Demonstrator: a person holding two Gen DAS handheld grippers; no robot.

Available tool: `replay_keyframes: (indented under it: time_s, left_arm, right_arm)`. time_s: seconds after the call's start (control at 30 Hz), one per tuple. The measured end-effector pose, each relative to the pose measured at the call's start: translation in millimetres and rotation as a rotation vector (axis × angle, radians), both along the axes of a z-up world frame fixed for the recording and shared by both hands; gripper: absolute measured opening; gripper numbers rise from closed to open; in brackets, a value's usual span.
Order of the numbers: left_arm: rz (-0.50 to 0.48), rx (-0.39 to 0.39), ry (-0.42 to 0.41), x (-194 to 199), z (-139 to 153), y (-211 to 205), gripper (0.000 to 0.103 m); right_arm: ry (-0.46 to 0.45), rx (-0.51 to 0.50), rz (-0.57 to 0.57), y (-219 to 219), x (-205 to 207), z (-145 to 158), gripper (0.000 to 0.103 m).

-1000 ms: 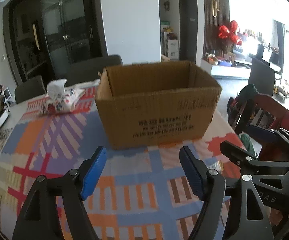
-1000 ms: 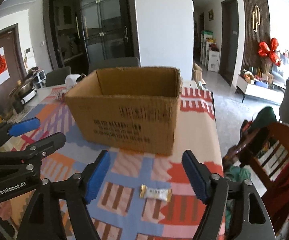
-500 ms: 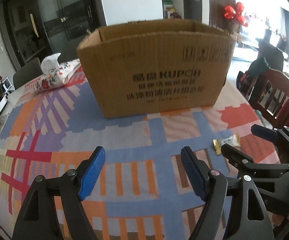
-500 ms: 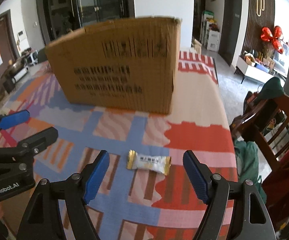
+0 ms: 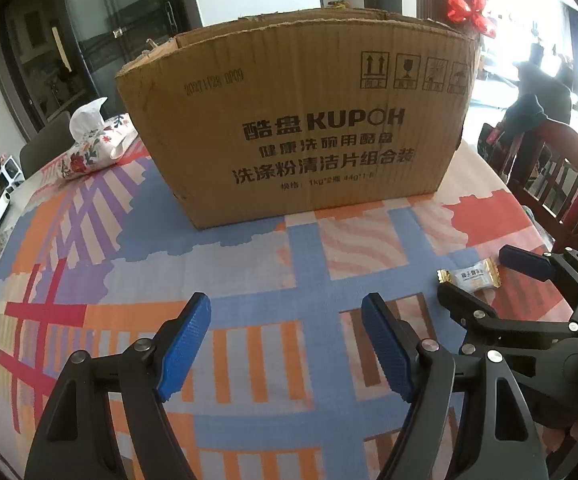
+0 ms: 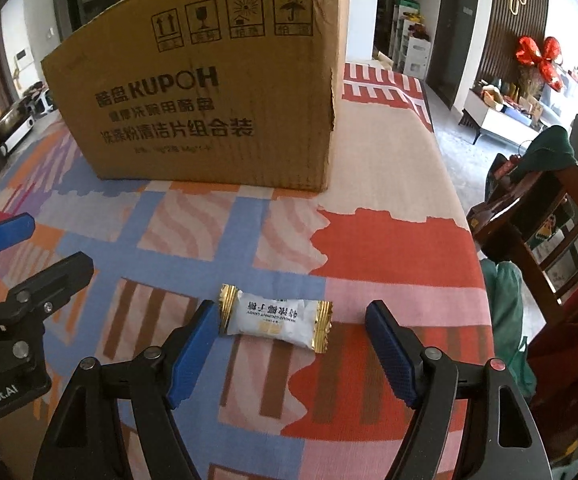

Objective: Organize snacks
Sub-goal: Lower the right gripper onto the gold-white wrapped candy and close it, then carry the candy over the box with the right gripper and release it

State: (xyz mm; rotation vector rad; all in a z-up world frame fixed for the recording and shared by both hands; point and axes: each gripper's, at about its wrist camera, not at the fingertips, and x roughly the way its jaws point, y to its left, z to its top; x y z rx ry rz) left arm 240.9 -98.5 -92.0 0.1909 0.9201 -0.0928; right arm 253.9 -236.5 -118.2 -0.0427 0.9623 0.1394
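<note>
A small white candy with gold ends lies on the patterned tablecloth. My right gripper stands open just over it, the candy lying between the blue fingertips, which do not touch it. The same candy shows at the right in the left wrist view, between the right gripper's fingers. My left gripper is open above bare cloth, with nothing between its fingers. An open-topped brown cardboard box printed KUPOH stands behind both grippers, also seen as the box in the right wrist view.
A flowered tissue pack lies left of the box. A wooden chair draped with clothes stands at the table's right edge. A pot and a small appliance sit at the far left. Dark chairs stand beyond the table.
Both grippers have come down and tilted toward the table. The box now looms larger, its inside out of sight. The candy has come in between the right gripper's fingertips.
</note>
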Motion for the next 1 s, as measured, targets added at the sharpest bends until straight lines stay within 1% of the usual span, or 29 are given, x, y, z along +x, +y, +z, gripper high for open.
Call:
replay_keyframes:
  time_s: [0.1, 0.17, 0.2, 0.3, 0.33, 0.37, 0.4, 0.63, 0.77, 1.0]
  left_arm:
    - [0.001, -0.004, 0.003, 0, -1, 1, 0.077]
    - [0.001, -0.007, 0.004, 0, -1, 2, 0.077]
    - [0.0, -0.01, 0.005, 0, -1, 2, 0.077]
    - [0.001, -0.01, 0.001, -1, 0, 2, 0.077]
    - [0.001, -0.01, 0.0, -2, 0, 1, 0.077]
    - [0.001, -0.011, -0.001, -2, 0, 2, 0.077]
    - [-0.001, -0.013, -0.003, -3, 1, 2, 0.077]
    - [-0.005, -0.03, -0.017, -8, 8, 4, 0.077]
    - [-0.006, -0.044, -0.03, -11, 16, 6, 0.077]
    - [-0.014, -0.061, -0.083, -20, 38, 12, 0.077]
  right_arm:
    - [-0.009, -0.02, 0.006, 3, 0, 1, 0.065]
    - [-0.012, -0.012, 0.013, 5, -2, 1, 0.054]
    - [-0.012, -0.01, 0.013, 5, -2, 2, 0.053]
    - [-0.017, 0.002, 0.014, 5, -4, 3, 0.044]
    - [-0.019, -0.001, 0.015, 7, -6, 3, 0.043]
    - [-0.022, -0.001, 0.012, 7, -7, 4, 0.039]
    - [-0.022, 0.004, 0.012, 7, -8, 4, 0.037]
    - [-0.035, 0.057, -0.003, 5, -17, 11, 0.035]
    - [-0.061, 0.079, -0.004, 7, -24, 23, 0.035]
    - [-0.121, 0.108, 0.003, 13, -36, 51, 0.036]
